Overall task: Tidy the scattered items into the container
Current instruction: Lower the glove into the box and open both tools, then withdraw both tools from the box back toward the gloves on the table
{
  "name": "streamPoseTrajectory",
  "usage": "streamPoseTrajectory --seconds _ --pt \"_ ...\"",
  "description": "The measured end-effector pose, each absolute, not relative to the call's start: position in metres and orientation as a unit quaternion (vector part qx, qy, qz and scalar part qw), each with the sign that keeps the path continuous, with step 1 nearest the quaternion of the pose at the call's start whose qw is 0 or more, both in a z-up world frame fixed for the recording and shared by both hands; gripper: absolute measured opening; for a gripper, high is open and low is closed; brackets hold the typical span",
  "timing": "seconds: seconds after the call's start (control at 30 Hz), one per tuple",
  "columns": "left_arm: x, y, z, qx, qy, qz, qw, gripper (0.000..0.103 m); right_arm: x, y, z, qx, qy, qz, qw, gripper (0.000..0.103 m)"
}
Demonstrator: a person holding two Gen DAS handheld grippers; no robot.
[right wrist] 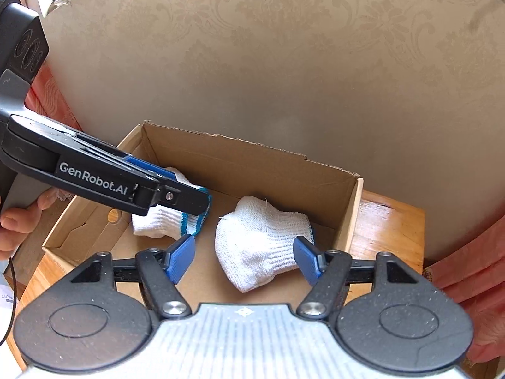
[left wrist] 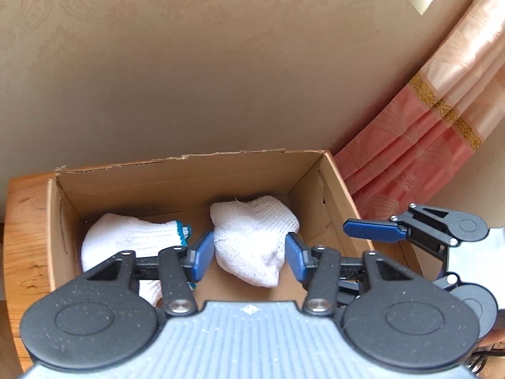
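Observation:
An open cardboard box (left wrist: 189,177) (right wrist: 252,161) stands on a wooden surface. Two white knitted gloves lie inside it. One glove with a teal cuff (left wrist: 126,237) (right wrist: 157,221) lies at the left. The other glove (left wrist: 252,240) (right wrist: 262,246) lies in the middle. My left gripper (left wrist: 249,255) is open above the box, with the middle glove seen between its blue pads, not clamped. It also shows in the right wrist view (right wrist: 199,202), over the teal-cuffed glove. My right gripper (right wrist: 244,260) is open and empty above the box's near edge; it shows in the left wrist view (left wrist: 375,230) at the right.
A beige patterned panel (left wrist: 221,63) stands right behind the box. A pink curtain (left wrist: 426,145) hangs at the right. The wooden surface (right wrist: 385,230) shows on both sides of the box. A hand (right wrist: 19,218) holds the left gripper.

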State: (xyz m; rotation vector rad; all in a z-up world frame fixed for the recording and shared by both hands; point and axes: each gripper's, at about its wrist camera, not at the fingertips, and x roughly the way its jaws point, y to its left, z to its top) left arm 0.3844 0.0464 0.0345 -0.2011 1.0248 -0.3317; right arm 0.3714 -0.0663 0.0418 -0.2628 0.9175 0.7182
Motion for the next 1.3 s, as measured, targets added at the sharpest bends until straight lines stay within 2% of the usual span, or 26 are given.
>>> streamPoseTrajectory --seconds 0.07,0.17,0.2,0.27,0.43,0.53,0.9,1.0,1.3 --pt "0.374 0.044 0.042 -0.082 0.480 -0.156 0.859 0.057 0.364 -0.070 0.048 -0.128 0.427 0.338 0.829 0.075" --pt "0.355 0.042 0.053 -0.059 0.470 -0.158 0.866 0.063 0.350 -0.078 0.059 -0.127 0.413 0.334 0.837 0.095" --pt "0.349 0.041 0.056 -0.053 0.466 -0.159 0.869 0.065 0.345 -0.081 0.062 -0.126 0.408 0.333 0.841 0.096" --pt "0.335 0.039 0.062 -0.041 0.458 -0.162 0.873 0.071 0.336 -0.088 0.068 -0.121 0.404 0.334 0.843 0.096" --pt "0.303 0.031 0.072 -0.009 0.445 -0.167 0.880 0.074 0.309 -0.106 0.078 -0.117 0.396 0.323 0.852 0.096" --pt "0.285 0.030 0.074 0.003 0.435 -0.169 0.884 0.083 0.296 -0.116 0.081 -0.114 0.395 0.313 0.856 0.096" --pt "0.217 0.026 0.068 0.045 0.424 -0.162 0.890 0.084 0.250 -0.133 0.083 -0.109 0.386 0.306 0.864 0.096" --pt "0.198 0.028 0.062 0.055 0.420 -0.157 0.892 0.085 0.238 -0.135 0.078 -0.111 0.387 0.308 0.862 0.103" --pt "0.153 0.028 0.030 0.079 0.431 -0.144 0.888 0.086 0.204 -0.138 0.061 -0.114 0.393 0.312 0.857 0.103"
